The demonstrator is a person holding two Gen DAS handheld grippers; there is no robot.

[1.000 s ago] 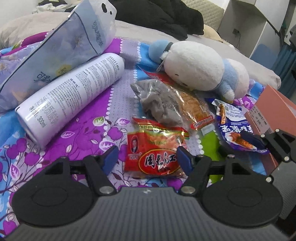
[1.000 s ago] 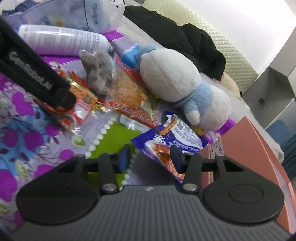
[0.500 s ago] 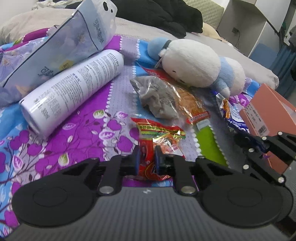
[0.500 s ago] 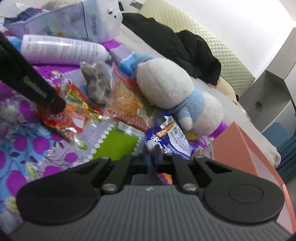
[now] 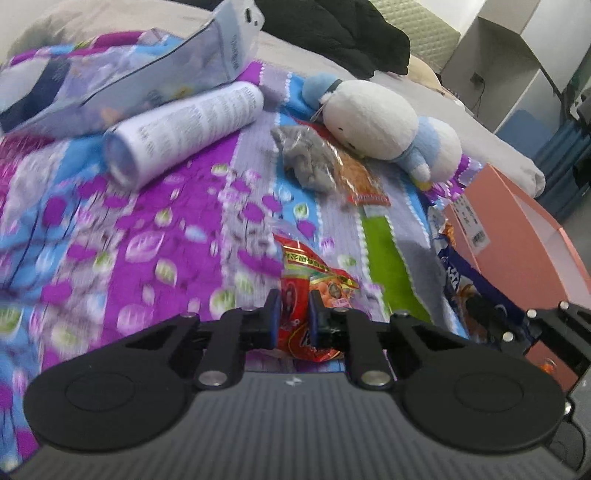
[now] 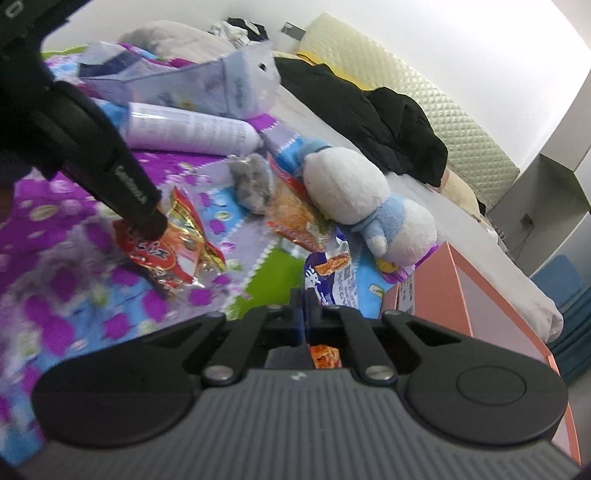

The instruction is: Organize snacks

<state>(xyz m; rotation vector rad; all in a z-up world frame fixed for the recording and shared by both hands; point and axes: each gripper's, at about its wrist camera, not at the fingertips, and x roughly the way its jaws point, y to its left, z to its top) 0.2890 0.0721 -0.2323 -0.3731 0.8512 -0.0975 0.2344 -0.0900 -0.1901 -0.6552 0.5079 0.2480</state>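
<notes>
My left gripper (image 5: 291,314) is shut on a red snack packet (image 5: 306,284), lifted a little off the flowered bedspread; the same packet (image 6: 173,247) hangs from that gripper's finger in the right wrist view. My right gripper (image 6: 304,306) is shut on the edge of a blue and white snack packet (image 6: 332,273), which sticks up between its pads. An orange snack packet (image 5: 360,177) and a grey bagged item (image 5: 306,158) lie on the bedspread beside a plush toy (image 5: 376,122). A pink open box (image 5: 517,236) stands at the right.
A white spray can (image 5: 184,129) and a large pale refill pouch (image 5: 140,81) lie at the back left. Black clothing (image 5: 332,33) is heaped on the bed behind. A grey shelf unit (image 5: 517,55) stands at the far right.
Both grippers closed: the left on the red packet, the right on the blue and white one. Both have since pulled back and up, lifting their packets off the bedspread.
</notes>
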